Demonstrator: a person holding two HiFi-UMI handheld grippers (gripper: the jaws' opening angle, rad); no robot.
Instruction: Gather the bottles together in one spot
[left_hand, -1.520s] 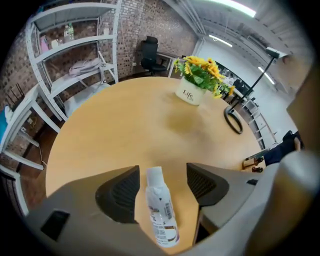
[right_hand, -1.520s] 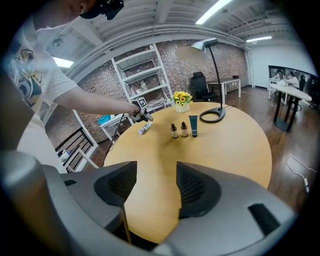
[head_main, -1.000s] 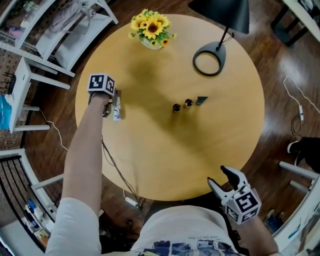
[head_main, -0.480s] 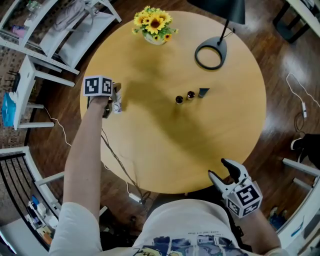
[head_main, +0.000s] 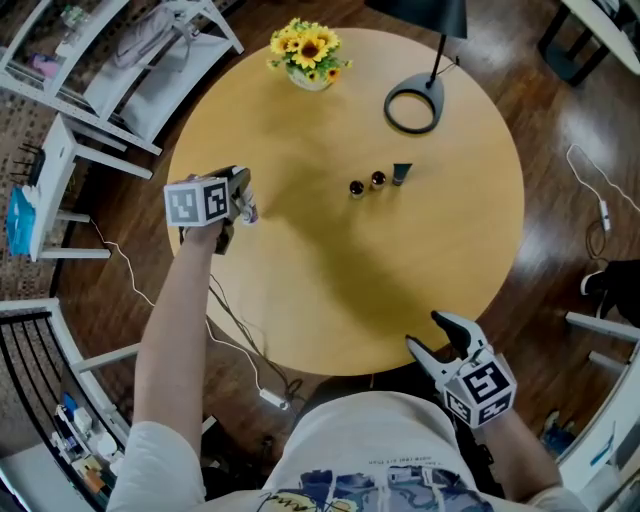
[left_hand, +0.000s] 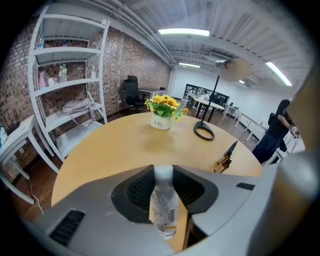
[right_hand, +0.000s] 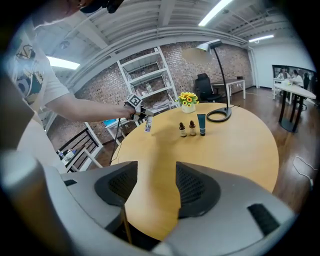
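The left tool (head_main: 238, 198) is now clamping the white bottle (left_hand: 164, 207). Its jaws were wider a second ago and are now pressing on the bottle just under the cap. The tool is also sitting a little further in from the left edge of the tabletop (head_main: 330, 290) than before, so the carry toward the others seems to be starting (whether the bottle's foot is already clear of the wood, I cannot tell). The right tool (head_main: 428, 335) is hanging wide open off the near edge, gripping nothing.

The gathering spot is probably the middle of the tabletop, where two small brown bottles (head_main: 357, 188) are standing side by side with a dark tube (head_main: 401, 173) just beside them. Only bare wood is lying between the held bottle and that group. The lamp base (head_main: 412, 103) and the sunflower vase (head_main: 308, 52) are standing well apart at the far side, so nothing is blocking the way.
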